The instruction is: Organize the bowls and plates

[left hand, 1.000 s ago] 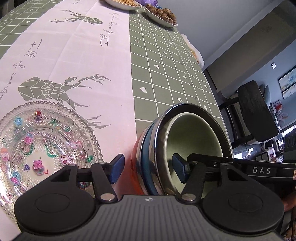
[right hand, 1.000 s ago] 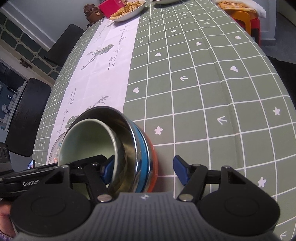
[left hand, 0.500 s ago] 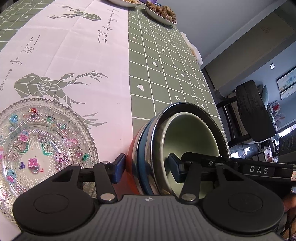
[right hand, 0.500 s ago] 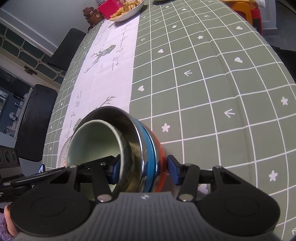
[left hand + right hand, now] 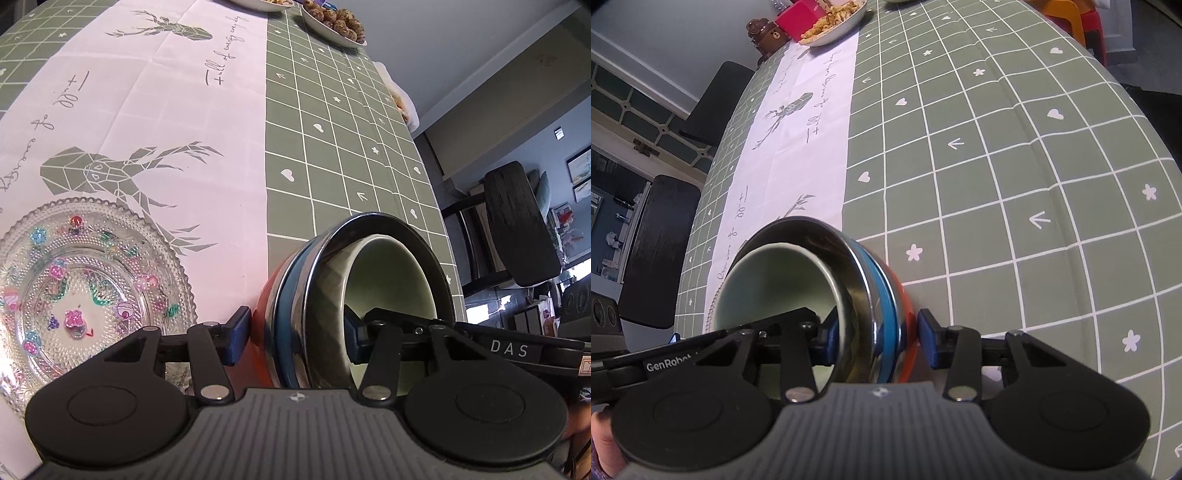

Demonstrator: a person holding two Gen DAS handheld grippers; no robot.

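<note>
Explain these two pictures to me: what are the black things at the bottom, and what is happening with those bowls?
There is no robot here. A person holds a two-finger gripper in each hand, and a fisheye camera on each looks forward along its fingers, so the black parts are the tools themselves.

One picture is from the left gripper, the other from the right gripper. Both clamp the same stack of bowls from opposite sides: one blue finger inside, one outside. The stack is tilted, with a pale green bowl innermost, then steel, blue and orange ones.

Below is a table with a green checked cloth and a white runner. A patterned glass plate lies beside the stack; dishes of food stand at the far end.
</note>
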